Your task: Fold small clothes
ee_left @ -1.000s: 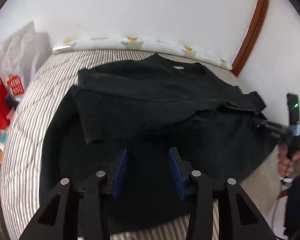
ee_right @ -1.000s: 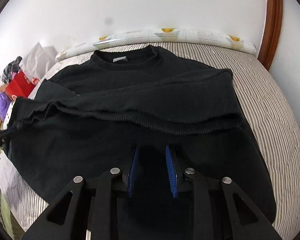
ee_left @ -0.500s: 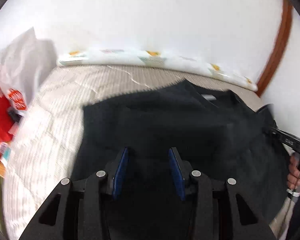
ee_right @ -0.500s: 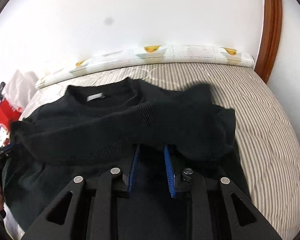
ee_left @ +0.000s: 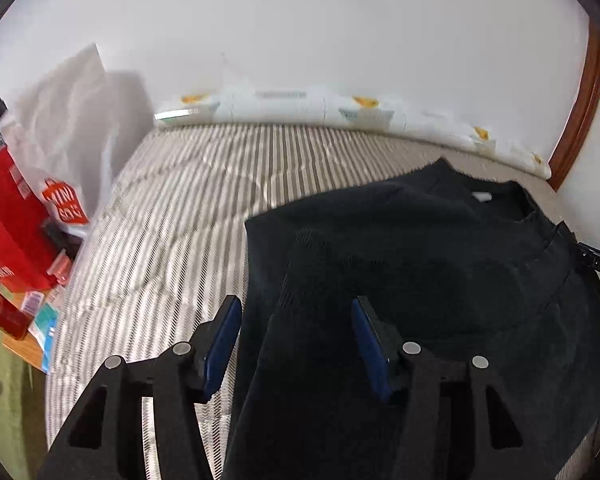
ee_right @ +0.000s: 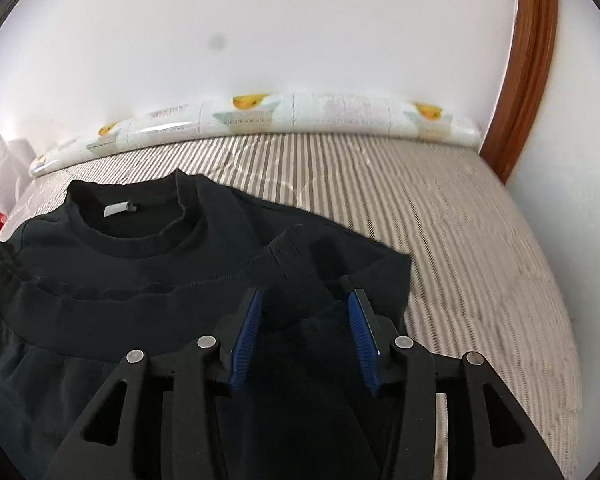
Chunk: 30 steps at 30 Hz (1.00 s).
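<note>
From the left wrist view, the left gripper (ee_left: 296,344) is opening, its blue pads (ee_left: 220,340) standing clear of the black sweater (ee_left: 420,280) whose folded edge is lying between them. The sweater is sitting toward the right side of the striped mattress (ee_left: 172,240); a red shopping bag (ee_left: 8,216) is standing off the left edge.

From the right wrist view, the right gripper (ee_right: 304,332) is also opening, with the sweater's (ee_right: 120,280) folded-up hem lying loosely between its fingers, the collar pointing toward the far edge by the patterned bolster (ee_right: 300,116).
</note>
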### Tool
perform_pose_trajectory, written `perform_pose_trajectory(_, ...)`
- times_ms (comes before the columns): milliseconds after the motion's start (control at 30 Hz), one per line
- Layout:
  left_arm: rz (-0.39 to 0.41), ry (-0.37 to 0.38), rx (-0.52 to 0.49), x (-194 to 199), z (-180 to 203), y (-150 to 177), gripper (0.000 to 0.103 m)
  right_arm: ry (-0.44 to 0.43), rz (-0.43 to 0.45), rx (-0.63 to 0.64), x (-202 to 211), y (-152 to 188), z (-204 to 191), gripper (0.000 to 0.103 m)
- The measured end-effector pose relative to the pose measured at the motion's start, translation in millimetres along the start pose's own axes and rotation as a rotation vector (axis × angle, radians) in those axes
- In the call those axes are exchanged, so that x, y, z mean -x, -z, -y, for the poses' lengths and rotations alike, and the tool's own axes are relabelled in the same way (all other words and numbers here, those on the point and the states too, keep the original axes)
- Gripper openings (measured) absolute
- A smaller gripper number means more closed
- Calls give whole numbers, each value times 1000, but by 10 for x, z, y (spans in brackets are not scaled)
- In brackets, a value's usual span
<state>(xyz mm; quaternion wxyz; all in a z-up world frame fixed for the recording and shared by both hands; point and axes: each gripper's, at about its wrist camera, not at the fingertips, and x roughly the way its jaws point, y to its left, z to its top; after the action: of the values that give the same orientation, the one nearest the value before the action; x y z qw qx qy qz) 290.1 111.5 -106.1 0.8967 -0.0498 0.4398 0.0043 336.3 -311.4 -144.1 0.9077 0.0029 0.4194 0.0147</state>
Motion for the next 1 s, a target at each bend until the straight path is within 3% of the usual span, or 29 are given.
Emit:
perform_pose_trajectory(33,0,-1,10,-7,-13,18,44,-1,-12,-5,-34,3,9,44)
perform_pose_trajectory(67,6,-4,24,-11,-10,34,31,-5,-17,-10,-61,6,19,41)
perform_pose_trajectory(100,8,-2,31,-1,-1,42,22,-6,-19,-10,-75,8,21,32)
perform_pose_trajectory(200,63,-27,34,138,43,50,12,-13,6,4,-14,4,20,18)
perform_pose_trajectory(367,155,0,49,354,88,-86,11,-76,111,-32,291,-43,159,15)
perform_pose_trajectory(500,156,-3,38,225,172,-237,11,-67,166,-42,440,-144,278,15)
perform_pose_trajectory(567,120,-3,52,87,170,-253,11,-49,154,-37,351,-158,295,15)
perform_pose_trajectory(733,18,21,112,-224,77,-199,12,-27,14,-61,-171,-61,337,15)
perform_pose_trajectory(833,0,30,126,-248,60,-194,15,-34,20,-59,-146,-79,334,19)
perform_pose_trajectory(900,-7,18,110,-236,94,-187,16,-10,1,-48,-139,-63,318,28)
perform_pose_trajectory(1000,-5,-7,79,-182,163,-148,17,20,6,-26,-40,-10,277,31)
